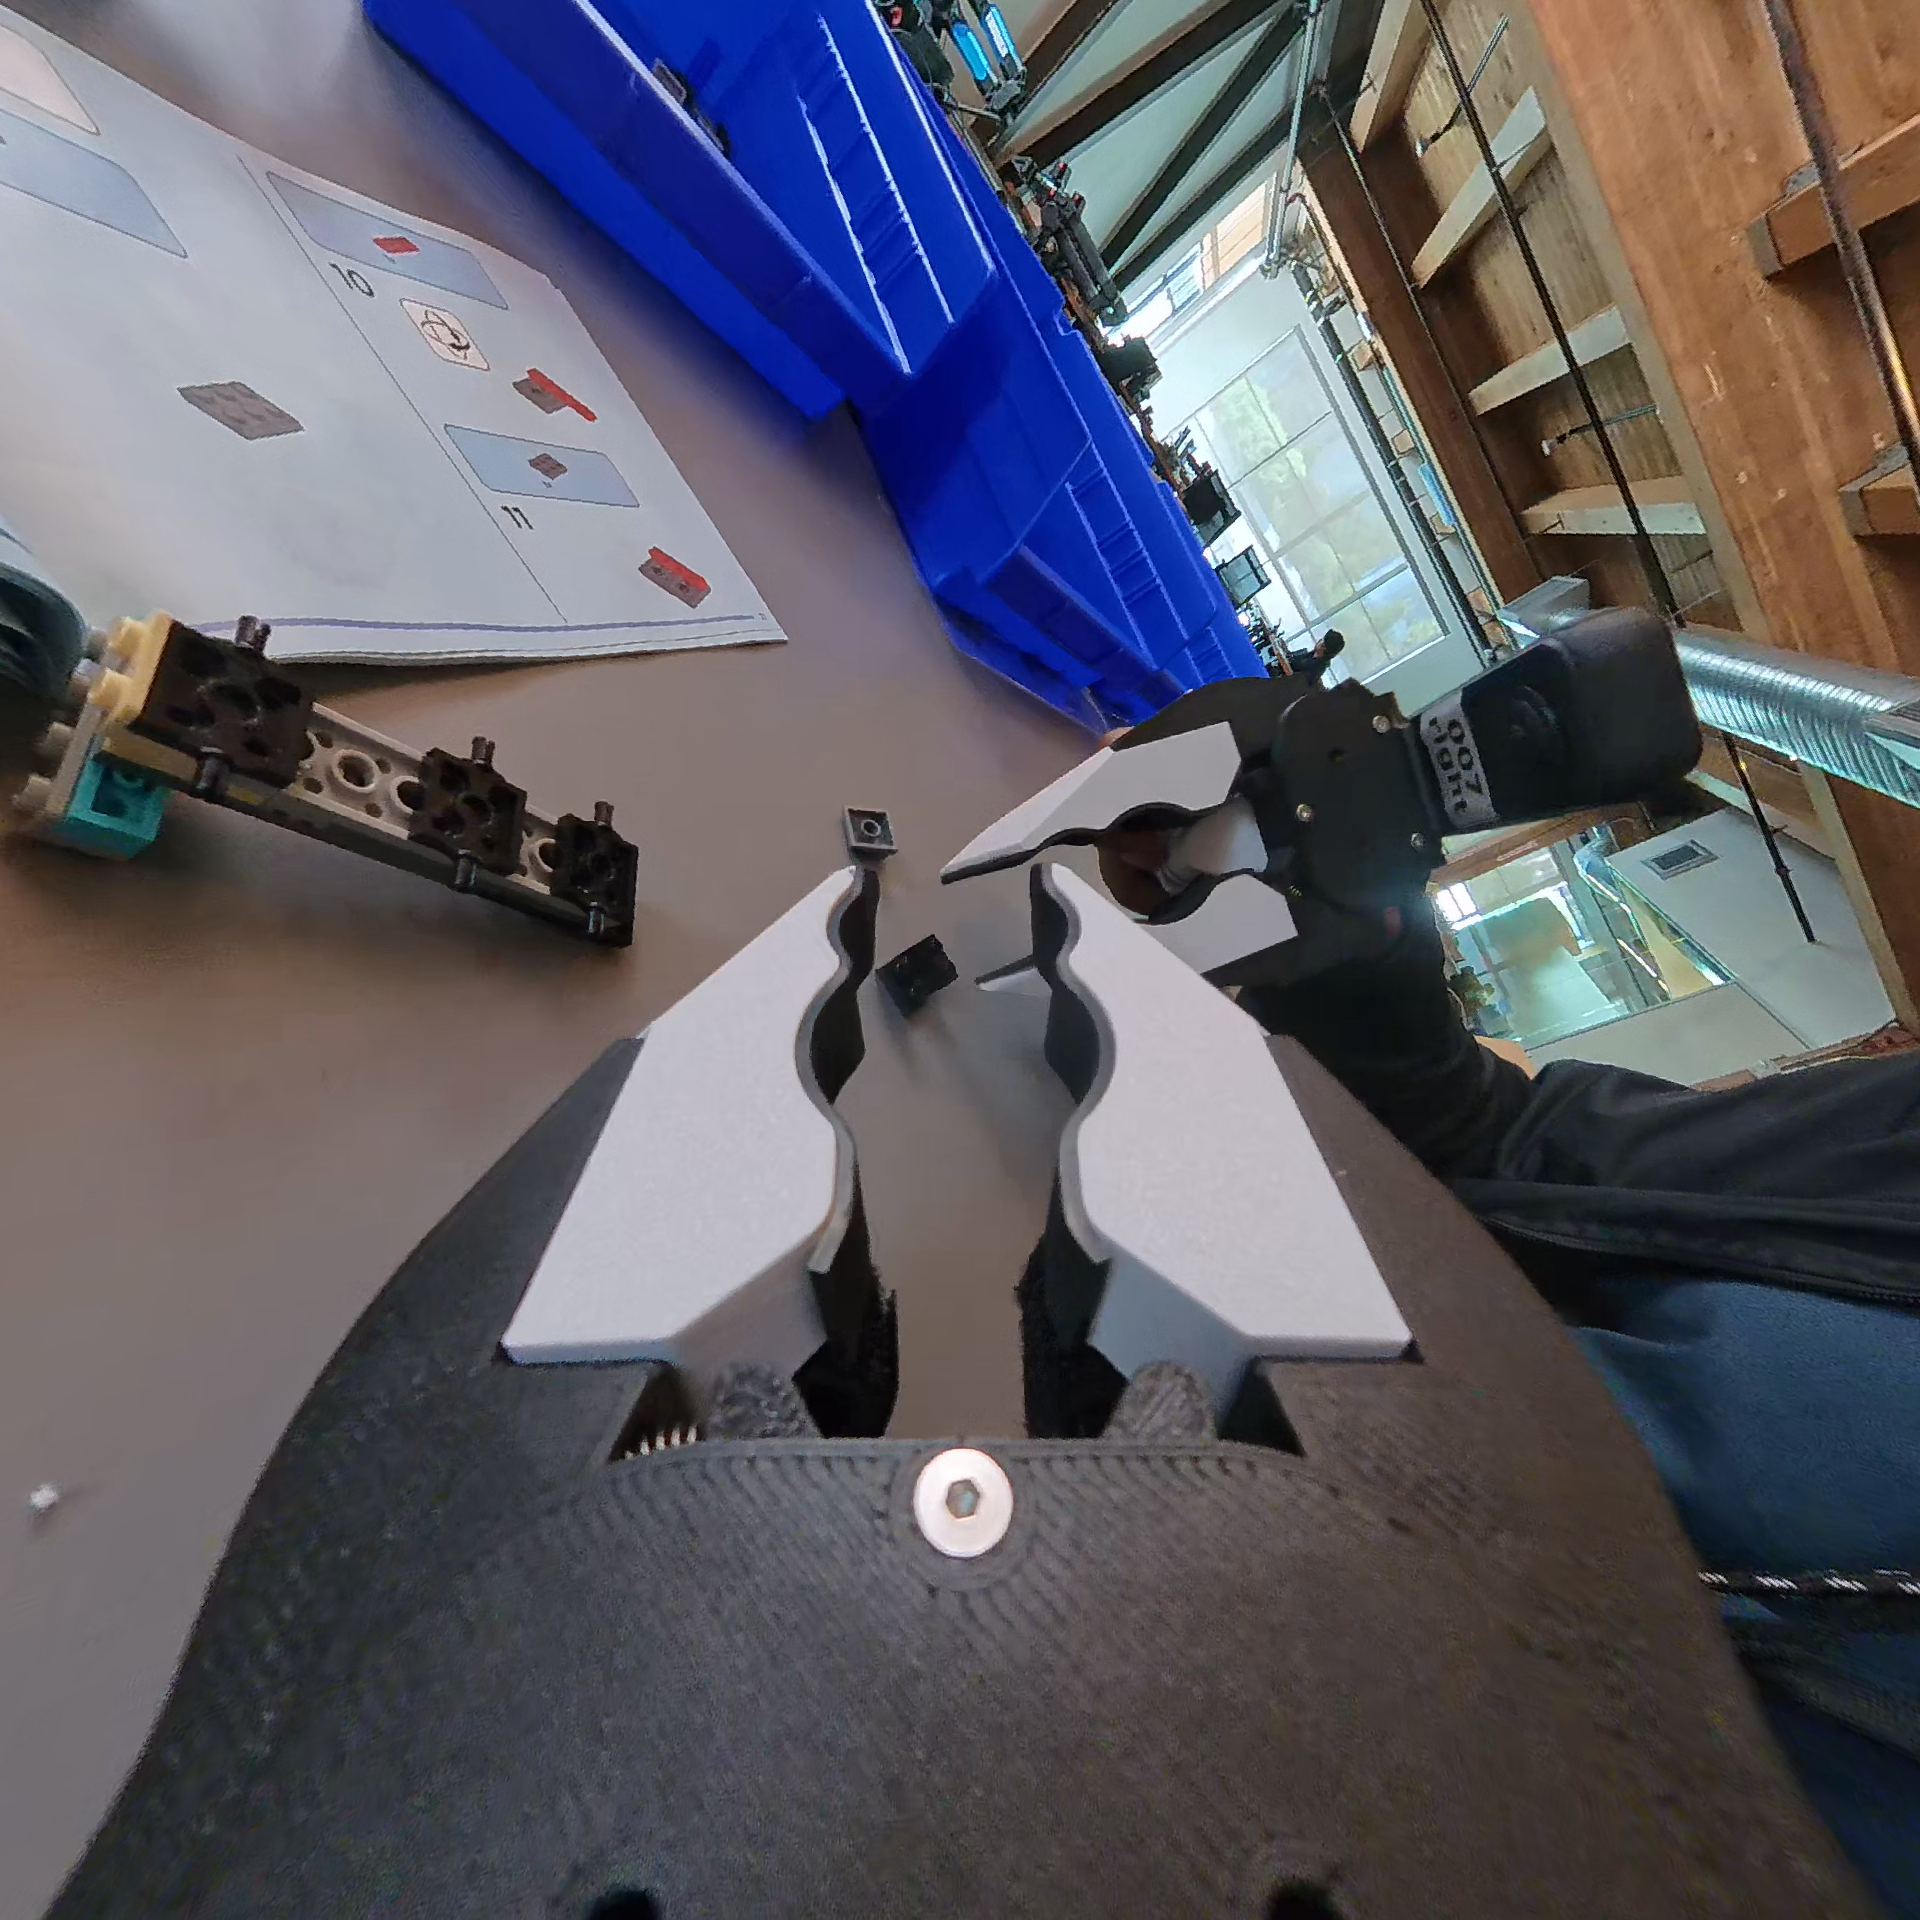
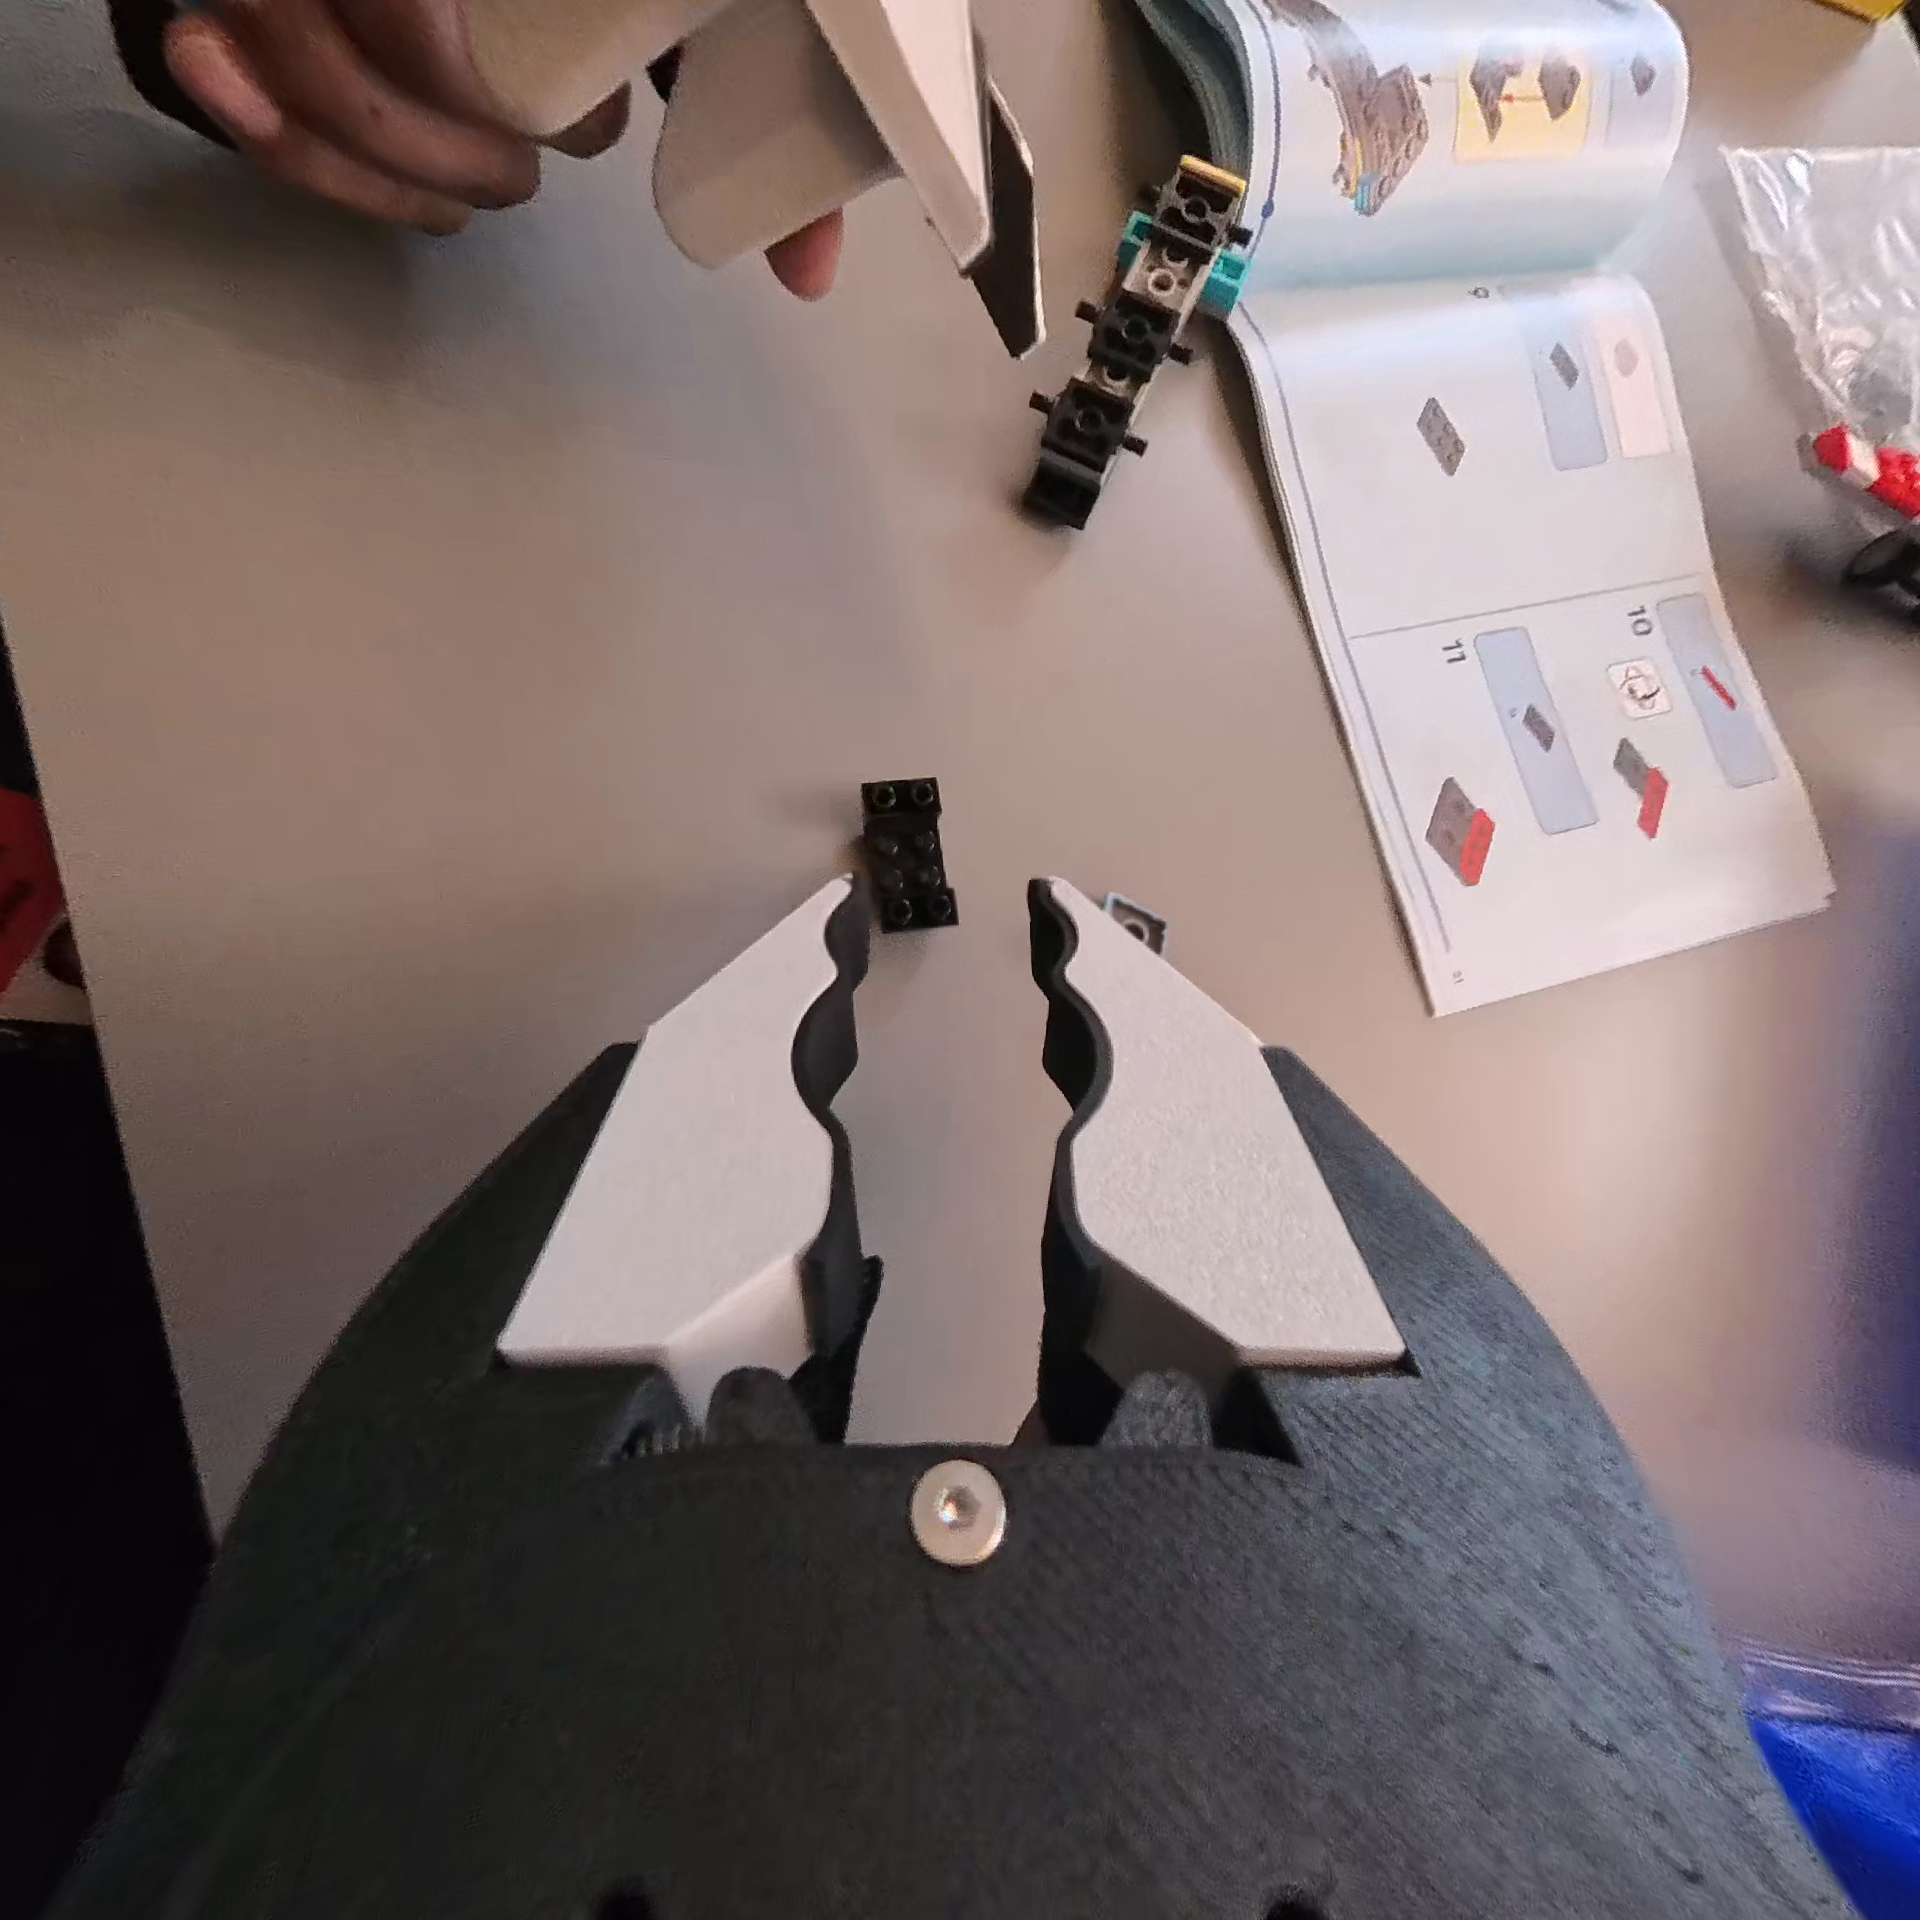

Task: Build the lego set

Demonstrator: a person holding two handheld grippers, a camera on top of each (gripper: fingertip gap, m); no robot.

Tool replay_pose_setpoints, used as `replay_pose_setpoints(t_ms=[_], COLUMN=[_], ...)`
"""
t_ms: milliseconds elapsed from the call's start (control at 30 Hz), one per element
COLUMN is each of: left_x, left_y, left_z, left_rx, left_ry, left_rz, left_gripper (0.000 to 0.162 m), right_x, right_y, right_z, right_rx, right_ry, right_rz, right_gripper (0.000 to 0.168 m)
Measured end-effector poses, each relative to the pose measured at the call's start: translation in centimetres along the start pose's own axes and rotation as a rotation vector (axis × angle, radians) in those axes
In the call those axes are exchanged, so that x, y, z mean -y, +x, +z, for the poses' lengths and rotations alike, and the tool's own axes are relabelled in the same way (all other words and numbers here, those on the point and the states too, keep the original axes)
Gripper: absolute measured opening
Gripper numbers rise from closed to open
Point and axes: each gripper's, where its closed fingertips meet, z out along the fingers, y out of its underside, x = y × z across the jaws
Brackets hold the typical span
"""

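A small black brick (image 2: 909, 852) lies studs up on the grey table, just beyond my right gripper's (image 2: 945, 888) left fingertip. The right gripper is open and empty. In the left wrist view the brick (image 1: 916, 971) shows between the fingers of my left gripper (image 1: 951, 883), which is open, empty and held above the table. The right gripper (image 1: 966, 930) reaches in from the right there. A small dark grey square piece (image 1: 868, 831) lies near the brick, half hidden behind the right finger in the right wrist view (image 2: 1138, 920). A long black and grey assembly (image 2: 1132, 343) with a teal end lies farther off.
An open instruction booklet (image 2: 1507, 623) lies right of the assembly. A clear plastic bag (image 2: 1829, 291) and red pieces (image 2: 1860, 468) are at the far right. Blue bins (image 1: 883, 260) line the table's far side. A hand (image 2: 343, 114) holds the left gripper (image 2: 1003, 312).
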Motion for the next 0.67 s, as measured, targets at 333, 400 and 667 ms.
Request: replay_pose_setpoints(t_ms=[333,400,667], left_x=[-0.4,-0.4,-1.0], left_y=[0.0,0.0,-0.3], left_z=[0.4,0.4,0.7], left_rx=[0.014,0.017,0.041], left_ry=[-0.022,-0.024,-0.054], left_rz=[0.014,0.018,0.030], left_gripper=[0.030,0.030,0.030], right_x=[-1.3,-1.9,-0.8], right_y=[3.8,3.8,3.4], right_z=[0.0,0.4,1.3], right_rx=[-0.066,-0.063,-0.052], right_ry=[-0.009,-0.032,0.030], right_rz=[0.161,0.184,0.198], right_gripper=[0.031,0.031,0.017])
